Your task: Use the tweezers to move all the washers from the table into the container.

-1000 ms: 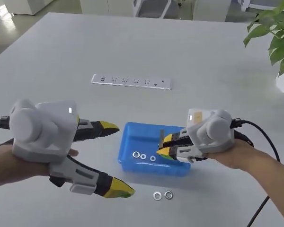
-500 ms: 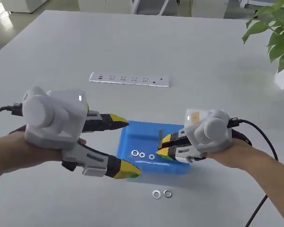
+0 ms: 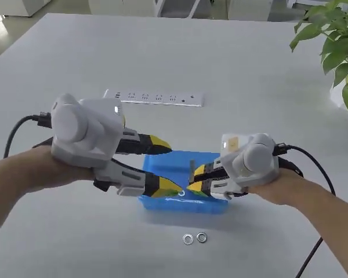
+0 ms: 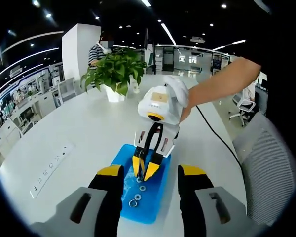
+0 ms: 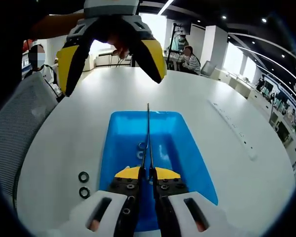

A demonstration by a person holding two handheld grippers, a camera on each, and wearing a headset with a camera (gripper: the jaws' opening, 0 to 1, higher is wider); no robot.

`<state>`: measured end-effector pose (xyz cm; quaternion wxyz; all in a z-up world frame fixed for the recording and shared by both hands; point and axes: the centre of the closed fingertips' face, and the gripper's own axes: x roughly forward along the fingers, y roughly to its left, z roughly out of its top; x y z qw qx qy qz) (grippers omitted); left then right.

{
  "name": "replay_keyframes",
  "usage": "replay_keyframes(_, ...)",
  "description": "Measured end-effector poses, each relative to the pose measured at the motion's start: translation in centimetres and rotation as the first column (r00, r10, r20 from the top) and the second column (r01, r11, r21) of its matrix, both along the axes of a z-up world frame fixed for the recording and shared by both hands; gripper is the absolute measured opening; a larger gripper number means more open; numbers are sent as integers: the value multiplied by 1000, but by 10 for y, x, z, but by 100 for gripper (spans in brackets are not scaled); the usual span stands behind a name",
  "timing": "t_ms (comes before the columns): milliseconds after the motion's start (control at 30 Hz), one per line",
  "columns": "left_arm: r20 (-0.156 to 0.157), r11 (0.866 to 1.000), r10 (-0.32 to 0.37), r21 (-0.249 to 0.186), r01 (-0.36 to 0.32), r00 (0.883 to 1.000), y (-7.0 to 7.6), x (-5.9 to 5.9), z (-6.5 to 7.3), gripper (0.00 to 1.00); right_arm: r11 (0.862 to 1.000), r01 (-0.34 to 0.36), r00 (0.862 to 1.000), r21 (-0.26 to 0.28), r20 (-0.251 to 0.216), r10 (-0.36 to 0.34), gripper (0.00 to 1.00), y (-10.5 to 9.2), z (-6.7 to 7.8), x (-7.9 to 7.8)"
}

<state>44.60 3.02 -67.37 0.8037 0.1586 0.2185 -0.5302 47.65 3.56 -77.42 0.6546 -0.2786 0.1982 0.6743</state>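
The blue container (image 3: pixel 162 202) lies at the table's near middle, with washers (image 4: pixel 137 196) inside it. Two more washers (image 3: pixel 195 238) rest on the table just in front of it, also visible as the two washers (image 5: pixel 83 184) left of the container (image 5: pixel 180 148). My right gripper (image 3: pixel 202 179) is shut on the tweezers (image 5: pixel 148 133), whose thin tips reach out above the container floor. My left gripper (image 3: pixel 168 166) hangs open over the container's left part, with nothing between its jaws. It faces the right gripper (image 4: pixel 144 167).
A white power strip (image 3: pixel 153 97) lies beyond the container. A potted plant (image 3: pixel 330 46) stands at the far right edge. Cables trail from both grippers. Bare table stretches all around.
My left gripper has moved to the right, from beside the container to over its left part, still open. The right gripper with the tweezers has hardly moved.
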Motion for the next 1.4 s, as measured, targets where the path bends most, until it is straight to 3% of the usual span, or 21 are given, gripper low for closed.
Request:
replay_keyframes(200,1,999,-31,28,31,1000,-7,9,-9,33,1000,-3,1000,1,1,3,10,0,0,-1)
replay_keyframes(300,7,996,-45,74,44,999,-8,13,-15,31,1000,-4,1000,-1,3,4,10,-1,0,-2)
replay_keyframes(533,4,991,-87,99,86,996,-15,16,-22,24,1000,-15,1000,-7,11,15,10,-2,0,-2)
replay_keyframes(833,12,986,-125,113,123,992,-25,22,-24,15,1000,-28,999,-15,21,28,10,-2,0,-3)
replay_keyframes(1133,16,981,-150,130,146,989,-27,18,-24,7,999,-40,999,-22,33,41,10,-2,0,-3)
replay_keyframes(1400,12,980,-151,131,148,988,-27,17,-24,6,999,-39,998,-34,40,40,11,-1,0,-2)
